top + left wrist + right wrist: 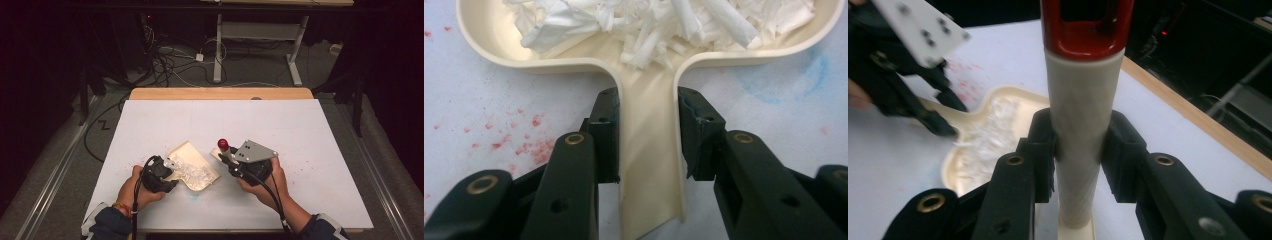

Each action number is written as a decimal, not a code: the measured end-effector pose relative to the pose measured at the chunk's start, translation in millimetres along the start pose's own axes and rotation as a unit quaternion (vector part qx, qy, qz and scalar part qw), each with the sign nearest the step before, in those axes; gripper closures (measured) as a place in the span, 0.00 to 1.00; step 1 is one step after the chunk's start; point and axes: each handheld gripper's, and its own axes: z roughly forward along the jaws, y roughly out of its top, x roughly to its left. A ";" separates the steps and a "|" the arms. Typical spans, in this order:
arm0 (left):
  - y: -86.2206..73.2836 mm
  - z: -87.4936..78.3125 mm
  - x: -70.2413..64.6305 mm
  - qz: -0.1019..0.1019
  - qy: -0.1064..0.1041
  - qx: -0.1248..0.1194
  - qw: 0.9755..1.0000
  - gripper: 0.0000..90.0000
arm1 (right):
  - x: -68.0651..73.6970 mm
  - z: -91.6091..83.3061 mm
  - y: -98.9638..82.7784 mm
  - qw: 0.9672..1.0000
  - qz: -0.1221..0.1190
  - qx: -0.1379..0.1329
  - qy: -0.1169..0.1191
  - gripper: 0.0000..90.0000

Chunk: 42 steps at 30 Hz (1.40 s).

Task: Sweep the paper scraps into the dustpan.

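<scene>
High view first: a cream dustpan (192,165) sits on the white table (300,130), and everything gets placed off that pan. It is loaded with a heap of white paper shreds (192,172), piled across the wide tray end and held inside the raised rim. Left gripper (161,175) is right at the pan's near-left side, and the left gripper view shows why: both black jaws are clamped on the pan's narrow flat handle (649,150), one pad on each edge, with the shreds (664,25) bunched just beyond where the handle widens into the tray. Red specks (529,145) dot the table beside the handle. Over to the pan's right, close by but apart from it, the right gripper (229,159) pinches a brush handle (1080,130), cream with a red cap (1087,30), standing upright between the jaws. From the right gripper view, the pan (993,135) and its shreds lie behind and left of that handle.
</scene>
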 end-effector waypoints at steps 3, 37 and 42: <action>0.1 0.0 -0.4 0.000 0.001 0.000 1.000 0.70 | 7.2 -2.5 6.0 0.999 0.001 -0.015 0.039 0.78; 0.0 -4.7 7.1 -0.006 -0.012 0.006 1.000 0.70 | -21.5 76.9 29.4 0.999 -0.010 -0.026 -0.018 0.78; -0.2 -4.4 9.7 -0.012 -0.014 0.008 1.000 0.71 | -7.4 75.8 34.9 0.999 -0.014 -0.034 0.037 0.78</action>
